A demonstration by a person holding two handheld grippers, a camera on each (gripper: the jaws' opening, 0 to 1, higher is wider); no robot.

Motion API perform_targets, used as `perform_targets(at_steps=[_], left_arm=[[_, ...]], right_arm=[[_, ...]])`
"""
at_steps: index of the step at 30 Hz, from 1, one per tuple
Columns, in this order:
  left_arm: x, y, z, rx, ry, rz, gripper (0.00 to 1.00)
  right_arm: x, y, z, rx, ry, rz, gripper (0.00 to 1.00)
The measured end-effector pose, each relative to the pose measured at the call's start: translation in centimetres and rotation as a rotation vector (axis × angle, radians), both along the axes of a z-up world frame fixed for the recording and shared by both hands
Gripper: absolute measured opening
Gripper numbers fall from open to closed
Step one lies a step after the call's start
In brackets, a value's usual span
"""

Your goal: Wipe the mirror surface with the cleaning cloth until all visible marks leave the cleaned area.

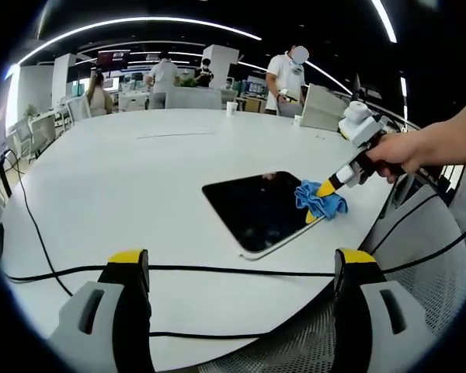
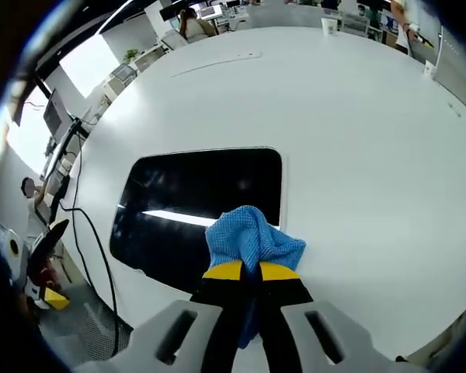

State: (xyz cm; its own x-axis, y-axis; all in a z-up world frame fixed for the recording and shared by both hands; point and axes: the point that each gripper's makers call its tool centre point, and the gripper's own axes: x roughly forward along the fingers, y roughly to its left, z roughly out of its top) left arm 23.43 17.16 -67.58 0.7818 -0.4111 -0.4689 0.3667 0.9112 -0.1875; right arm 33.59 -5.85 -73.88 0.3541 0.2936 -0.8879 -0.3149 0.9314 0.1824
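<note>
A dark rectangular mirror [image 1: 256, 208] [image 2: 198, 194] lies flat on the white table [image 1: 124, 186] [image 2: 357, 140]. A bunched blue cleaning cloth [image 1: 320, 200] [image 2: 252, 237] rests on the mirror's near edge. My right gripper [image 2: 251, 272] is shut on the cloth and presses it to the glass; in the left gripper view it [image 1: 328, 186] comes in from the right, held by a hand [image 1: 408, 151]. My left gripper [image 1: 241, 264] stands open above the table's near edge, well short of the mirror, with nothing between its jaws.
Black cables [image 1: 217, 270] run across the near part of the table. A paper cup [image 1: 231, 108] [image 2: 328, 25] and a laptop [image 1: 322, 107] stand at the far side. Several people [image 1: 287, 74] are behind the table. A mesh chair [image 1: 427, 264] is at the right.
</note>
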Motion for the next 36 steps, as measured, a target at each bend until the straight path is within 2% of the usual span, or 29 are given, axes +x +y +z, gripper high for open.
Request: perform_targets(at_steps=[22, 36], left_arm=[[0.0, 0.3, -0.2, 0.006, 0.011, 0.011, 0.99], [0.1, 0.4, -0.4, 0.004, 0.018, 0.018, 0.99]], right_arm=[[4.3, 0.9, 0.2, -0.013, -0.015, 0.032, 0.0], [7.7, 1.5, 0.0, -0.021, -0.018, 0.046, 0.0]])
